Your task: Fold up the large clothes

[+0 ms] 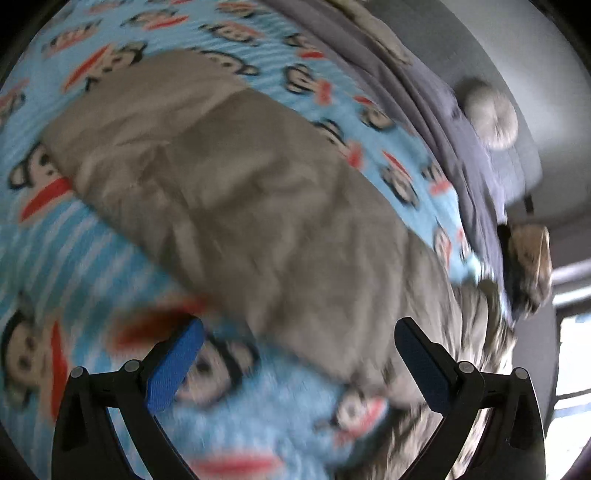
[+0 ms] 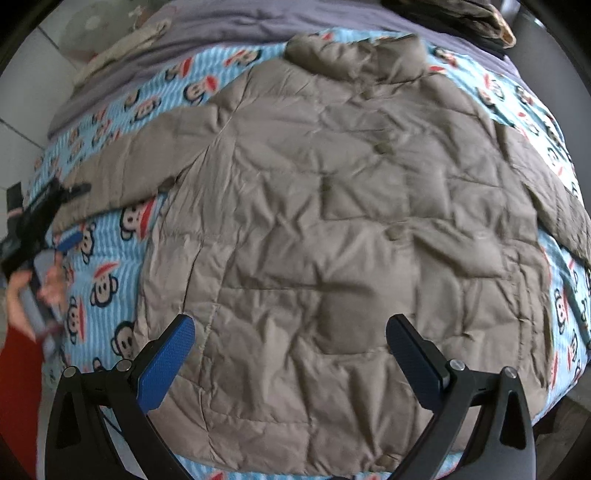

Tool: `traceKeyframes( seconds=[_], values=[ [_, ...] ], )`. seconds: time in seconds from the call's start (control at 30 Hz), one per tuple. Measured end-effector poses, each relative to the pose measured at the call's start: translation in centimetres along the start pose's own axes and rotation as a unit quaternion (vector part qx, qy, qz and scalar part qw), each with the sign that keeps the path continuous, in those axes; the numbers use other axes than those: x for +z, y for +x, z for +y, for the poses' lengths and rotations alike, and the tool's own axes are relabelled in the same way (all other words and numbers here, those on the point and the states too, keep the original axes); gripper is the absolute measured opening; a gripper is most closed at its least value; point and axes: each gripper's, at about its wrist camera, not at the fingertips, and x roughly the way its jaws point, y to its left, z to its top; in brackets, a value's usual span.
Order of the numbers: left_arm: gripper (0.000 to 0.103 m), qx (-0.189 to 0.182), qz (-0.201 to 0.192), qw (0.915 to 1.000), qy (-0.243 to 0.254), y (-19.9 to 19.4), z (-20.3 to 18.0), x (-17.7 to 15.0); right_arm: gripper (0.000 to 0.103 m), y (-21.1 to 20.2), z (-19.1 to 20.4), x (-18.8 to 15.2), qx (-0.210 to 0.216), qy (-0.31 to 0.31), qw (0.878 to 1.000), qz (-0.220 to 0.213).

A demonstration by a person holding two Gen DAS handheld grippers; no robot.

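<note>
A large taupe quilted jacket [image 2: 332, 221] lies spread flat on a blue monkey-print blanket [image 2: 110, 258], collar at the far end, both sleeves stretched out to the sides. My right gripper [image 2: 291, 339] is open and empty, hovering above the jacket's lower body. My left gripper [image 1: 299, 339] is open and empty, just above the end of the jacket's left sleeve [image 1: 229, 192], which runs away from it across the blanket [image 1: 74, 266]. The left gripper also shows in the right wrist view [image 2: 72, 221] at the far left, beside the sleeve's cuff, held by a hand.
A purple-grey sheet [image 2: 240, 26] covers the bed beyond the blanket. Crumpled cloth [image 2: 122, 40] lies at the far left of the bed. A round grey cushion [image 1: 489, 114] and a dark and tan bundle [image 1: 528, 258] sit near the bed's edge.
</note>
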Motion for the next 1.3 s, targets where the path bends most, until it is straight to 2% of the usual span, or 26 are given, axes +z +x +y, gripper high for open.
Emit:
traceKeyframes(
  seconds=[0.1,0.23,0.3,0.33,0.37,0.4,0.47,0.6,0.77,0.8,0.83,0.87,0.9,1.0,1.13,1.2,1.3],
  values=[
    [0.103,-0.017,-0.019,0.9995,-0.017,0.8,0.7,2.0,0.103,1.3,1.1,0.4,0.004,-0.005,1.000,0.001],
    [0.102,0.002,-0.049,0.9988,-0.002,1.4,-0.1,4.0,0.103,2.8,2.5,1.5,0.012,-0.015,1.000,-0.007],
    [0.077,0.026,-0.060,0.9978,-0.002,1.6,-0.3,4.4,0.103,3.6,3.2,2.4,0.017,-0.018,1.000,-0.010],
    [0.044,0.046,-0.061,0.9971,0.003,1.9,-0.4,4.7,0.103,3.8,3.4,2.9,0.022,-0.019,0.999,-0.014],
    [0.014,0.046,-0.057,0.9973,0.010,2.2,-0.4,5.0,0.103,4.0,3.6,3.5,0.026,-0.021,0.999,-0.020],
    [0.009,0.028,-0.053,0.9982,0.011,2.1,0.0,5.0,0.103,4.2,3.8,4.0,0.030,-0.024,0.999,-0.026],
    [0.007,0.024,-0.057,0.9980,0.011,1.6,0.0,5.3,0.103,4.7,4.2,5.2,0.034,-0.031,0.998,-0.033],
    [0.007,0.024,-0.097,0.9929,0.065,-1.6,-2.1,4.9,0.103,5.7,5.3,8.1,0.054,-0.041,0.996,-0.054],
    [0.007,0.006,-0.139,0.9810,0.136,-6.1,-6.0,4.0,0.102,7.6,6.5,12.0,0.096,-0.026,0.992,-0.081],
    [0.007,0.000,-0.145,0.9779,0.151,-6.8,-7.1,3.8,0.095,8.0,6.6,12.6,0.108,-0.018,0.990,-0.085],
    [0.007,-0.003,-0.152,0.9744,0.165,-7.5,-8.2,3.4,0.070,8.6,6.9,13.2,0.125,-0.012,0.988,-0.088],
    [0.007,-0.004,-0.158,0.9707,0.181,-8.1,-9.4,3.0,0.050,9.0,7.1,13.5,0.140,-0.009,0.986,-0.085],
    [0.007,-0.008,-0.163,0.9676,0.193,-8.7,-10.5,2.5,0.024,10.3,7.5,14.2,0.165,-0.004,0.984,-0.069],
    [0.007,-0.033,-0.163,0.9573,0.236,-9.7,-14.7,0.7,0.022,13.4,8.7,14.9,0.203,0.010,0.979,-0.027],
    [0.007,-0.072,-0.144,0.9408,0.298,-9.0,-21.4,-2.8,0.022,14.7,9.3,15.2,0.207,-0.019,0.978,-0.016],
    [0.007,-0.090,-0.131,0.9320,0.326,-7.8,-24.9,-4.8,0.023,13.8,7.6,15.2,0.233,-0.008,0.972,-0.011],
    [0.007,-0.107,-0.098,0.9187,0.367,-4.4,-30.1,-8.7,0.023,11.2,2.2,14.3,0.216,0.026,0.975,-0.041]
  ],
)
